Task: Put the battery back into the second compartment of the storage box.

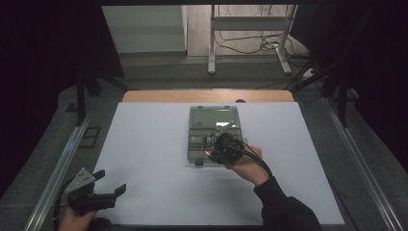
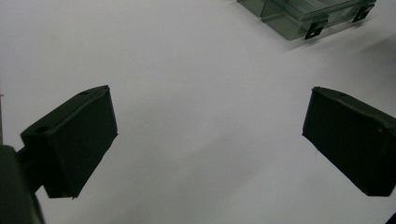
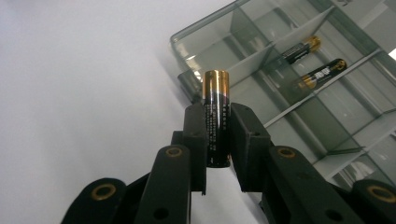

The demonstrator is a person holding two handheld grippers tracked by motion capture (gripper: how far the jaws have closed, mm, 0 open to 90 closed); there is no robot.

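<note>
A clear grey compartment box (image 1: 213,126) lies open in the middle of the white table sheet, lid back. My right gripper (image 3: 218,122) is shut on a black and gold battery (image 3: 216,100) that stands upright between its jaws, just over the box's near left corner (image 3: 187,84). Two more batteries (image 3: 322,72) lie in separate compartments of the box. In the high view the right gripper (image 1: 222,146) hovers at the box's front edge. My left gripper (image 1: 109,183) rests at the table's near left corner, open with nothing between its fingers (image 2: 74,140).
The white sheet (image 1: 144,159) covers most of the table, with wide free room left and right of the box (image 2: 308,14). A wooden table edge (image 1: 207,96) runs behind it. A metal stand (image 1: 250,33) and cables sit on the floor beyond.
</note>
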